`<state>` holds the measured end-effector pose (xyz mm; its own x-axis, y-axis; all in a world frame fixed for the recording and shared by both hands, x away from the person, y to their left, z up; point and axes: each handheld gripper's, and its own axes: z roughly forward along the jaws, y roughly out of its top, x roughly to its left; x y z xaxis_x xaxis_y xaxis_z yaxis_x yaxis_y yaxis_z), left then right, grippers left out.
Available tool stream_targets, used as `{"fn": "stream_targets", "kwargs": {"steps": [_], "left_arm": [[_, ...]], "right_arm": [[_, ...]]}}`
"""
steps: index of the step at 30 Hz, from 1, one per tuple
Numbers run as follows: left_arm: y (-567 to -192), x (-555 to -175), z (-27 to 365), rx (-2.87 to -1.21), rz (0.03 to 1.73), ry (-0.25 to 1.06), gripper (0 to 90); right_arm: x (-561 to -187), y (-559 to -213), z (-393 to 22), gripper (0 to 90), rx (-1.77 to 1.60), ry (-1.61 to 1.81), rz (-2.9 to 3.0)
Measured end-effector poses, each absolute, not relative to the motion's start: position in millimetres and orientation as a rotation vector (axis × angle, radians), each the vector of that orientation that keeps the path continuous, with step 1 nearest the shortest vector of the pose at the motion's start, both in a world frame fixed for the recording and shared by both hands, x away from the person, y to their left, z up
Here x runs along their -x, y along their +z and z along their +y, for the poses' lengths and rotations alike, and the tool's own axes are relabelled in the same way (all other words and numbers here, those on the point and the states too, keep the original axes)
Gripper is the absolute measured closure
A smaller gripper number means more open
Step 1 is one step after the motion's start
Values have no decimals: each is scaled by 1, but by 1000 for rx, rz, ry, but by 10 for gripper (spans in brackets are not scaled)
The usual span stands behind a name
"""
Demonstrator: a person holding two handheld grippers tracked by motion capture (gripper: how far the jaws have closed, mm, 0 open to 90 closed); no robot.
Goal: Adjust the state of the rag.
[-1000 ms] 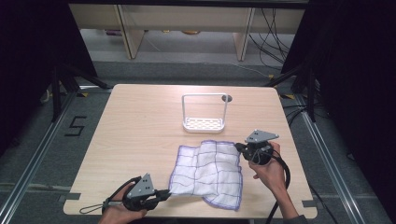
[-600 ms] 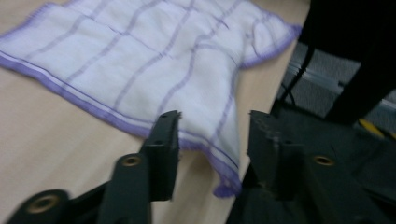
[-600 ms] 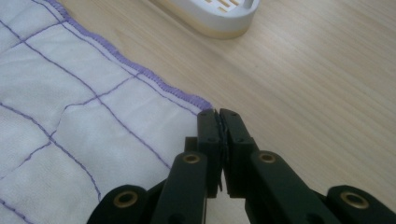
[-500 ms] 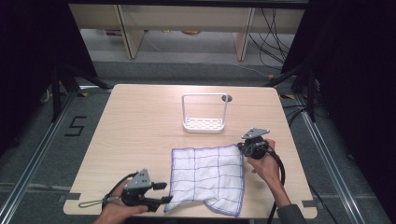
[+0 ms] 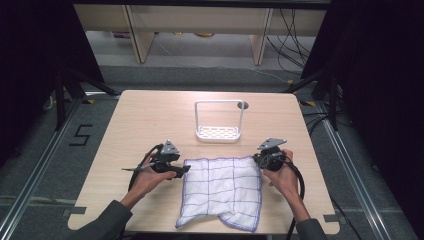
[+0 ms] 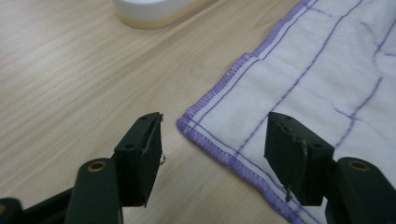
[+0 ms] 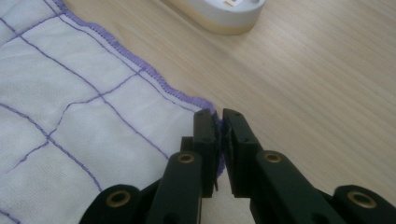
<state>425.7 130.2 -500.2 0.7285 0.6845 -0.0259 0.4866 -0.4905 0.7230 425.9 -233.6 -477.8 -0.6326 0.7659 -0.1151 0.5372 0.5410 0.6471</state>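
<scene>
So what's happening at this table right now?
A person is spreading a white cloth flat on the table with two hand-held grippers. The right gripper pinches one far corner, though its jaws have just begun easing apart. The left gripper has just opened and straddles the other far corner. A white rack stands beyond the cloth.

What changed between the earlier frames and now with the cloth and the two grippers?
The left gripper moved from the table's near edge up to the cloth's far-left corner; its jaws have just been opening and now stand apart around that corner, no longer clamping. The cloth went from rumpled to spread flat. The right gripper kept to the far-right corner, which sits between its jaws. The white rack stayed put.
</scene>
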Motion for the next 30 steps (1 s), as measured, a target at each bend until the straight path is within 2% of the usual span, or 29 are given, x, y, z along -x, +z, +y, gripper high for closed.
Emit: {"fn": "stream_targets", "kwargs": {"steps": [5,9,11,16,19,22,24,30], "left_arm": [[-507,-432,125,-2210,911,328,389],[-511,-437,122,-2230,924,321,371],[-511,-437,120,-2223,925,322,384],[-510,-435,116,-2243,851,313,544],[-511,-435,115,-2237,814,289,671],[-511,-433,114,-2235,788,274,796],[-511,-433,114,-2235,779,283,843],[-505,-431,118,-2214,765,298,864]], "right_arm": [[-428,-480,-235,652,-1139,807,2368],[-431,-483,-235,558,-1169,825,2388],[-432,-484,-235,546,-1173,817,2391],[-440,-497,-235,533,-1197,773,2407],[-442,-498,-235,590,-1216,805,2410],[-441,-499,-233,747,-1176,832,2453],[-439,-500,-230,843,-1161,863,2459],[-436,-491,-235,867,-1152,900,2451]]}}
